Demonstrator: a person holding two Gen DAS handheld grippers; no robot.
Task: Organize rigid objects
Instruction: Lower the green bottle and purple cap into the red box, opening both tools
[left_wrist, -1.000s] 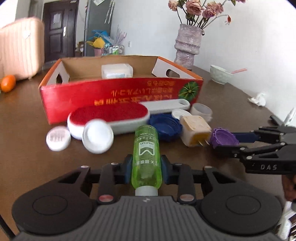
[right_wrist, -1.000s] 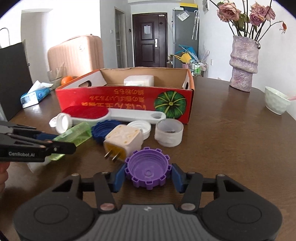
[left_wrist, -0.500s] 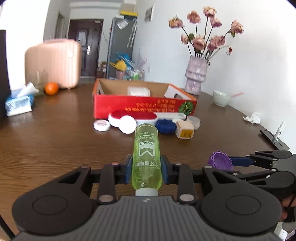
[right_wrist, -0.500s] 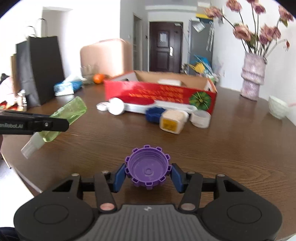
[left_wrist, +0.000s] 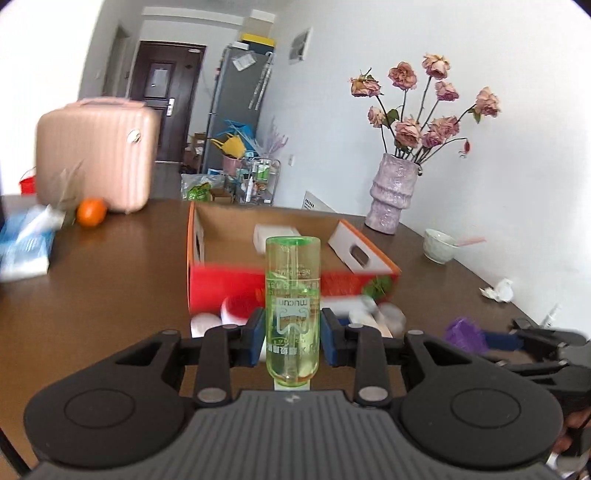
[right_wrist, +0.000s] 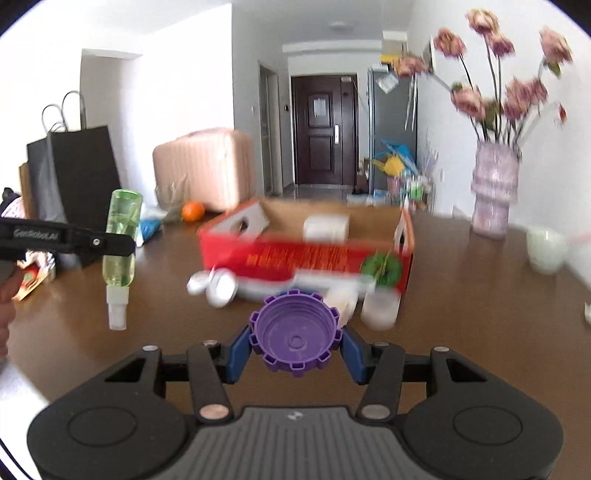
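Left hand-held gripper (left_wrist: 292, 341) pinching green bottle (left_wrist: 293, 310), right hand-held gripper (right_wrist: 293, 345) pinching purple cap (right_wrist: 294, 336). Clear red box (left_wrist: 291, 280) wall ahead before releasing.

Both wrist views toward red box (left_wrist: 288, 284)

A vase (left_wrist: 393, 195), bowl (left_wrist: 439, 245) and orange (left_wrist: 91, 212) share the table (left_wrist: 110, 266).

A translucent green plastic spray bottle (left_wrist: 292, 310) carries white lettering. The toothed plastic cap (right_wrist: 294, 336) is purple. The open cardboard box (right_wrist: 306, 254) is red outside with yellow lettering, plain brown inside. The wooden surface (left_wrist: 110, 266) is dark brown.
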